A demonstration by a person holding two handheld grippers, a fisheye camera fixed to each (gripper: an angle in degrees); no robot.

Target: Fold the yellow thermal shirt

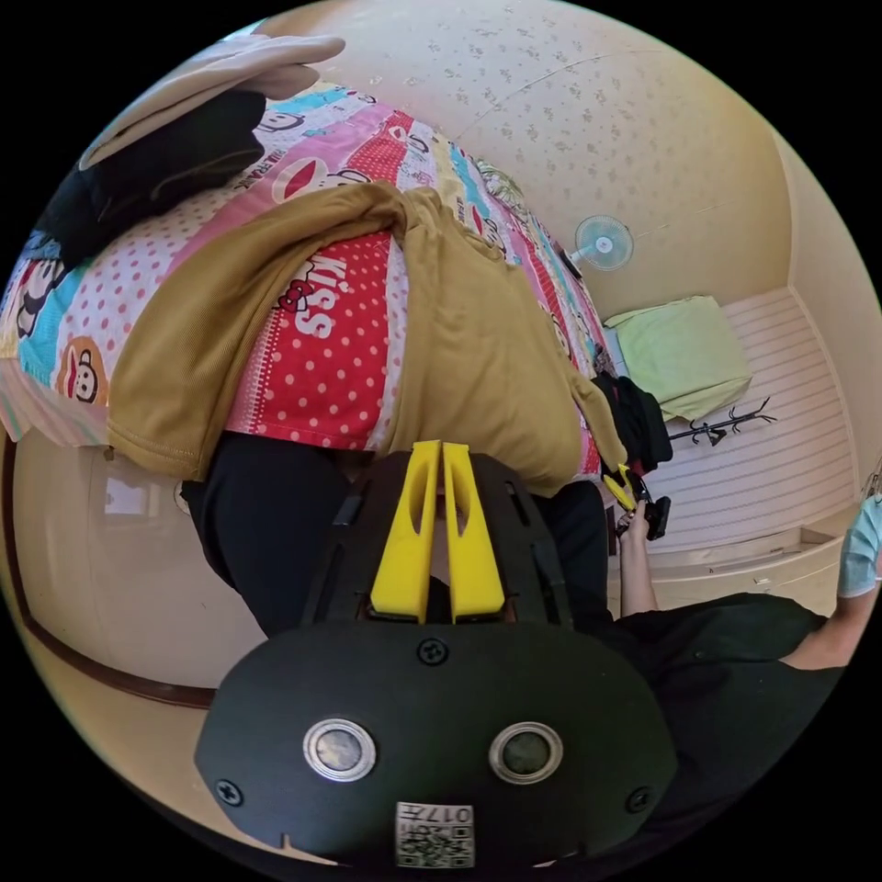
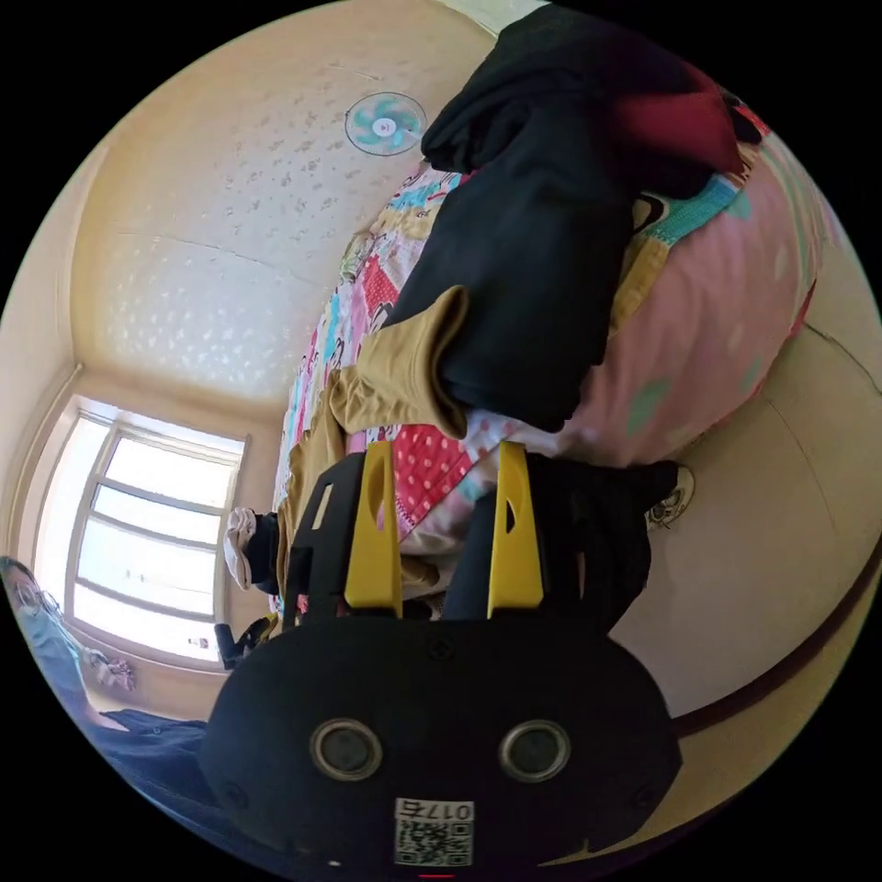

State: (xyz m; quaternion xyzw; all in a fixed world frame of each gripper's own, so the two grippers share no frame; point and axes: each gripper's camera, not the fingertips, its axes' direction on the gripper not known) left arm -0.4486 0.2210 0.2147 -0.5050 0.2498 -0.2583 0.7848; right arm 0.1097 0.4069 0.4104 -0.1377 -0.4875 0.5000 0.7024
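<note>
Yellow thermal shirt (image 1: 478,358) lies spread on the patterned bedspread (image 1: 322,358), its hem drooping over the bed's near edge; in the right gripper view one cuff (image 2: 413,367) peeks out beside a black garment (image 2: 533,266) on the same bedspread. The shirt looks light, soft and limp, likely to sag and bunch, so hem corners or cuffs seem the surest holds. Counted: one shirt, one bedspread, two dark clothing piles on it, one wall fan (image 1: 604,243) beyond it. The left gripper (image 1: 441,459) has its jaws together, empty, just below the hem. The right gripper (image 2: 446,459) is spread apart, holding nothing, near the bedspread's edge.
</note>
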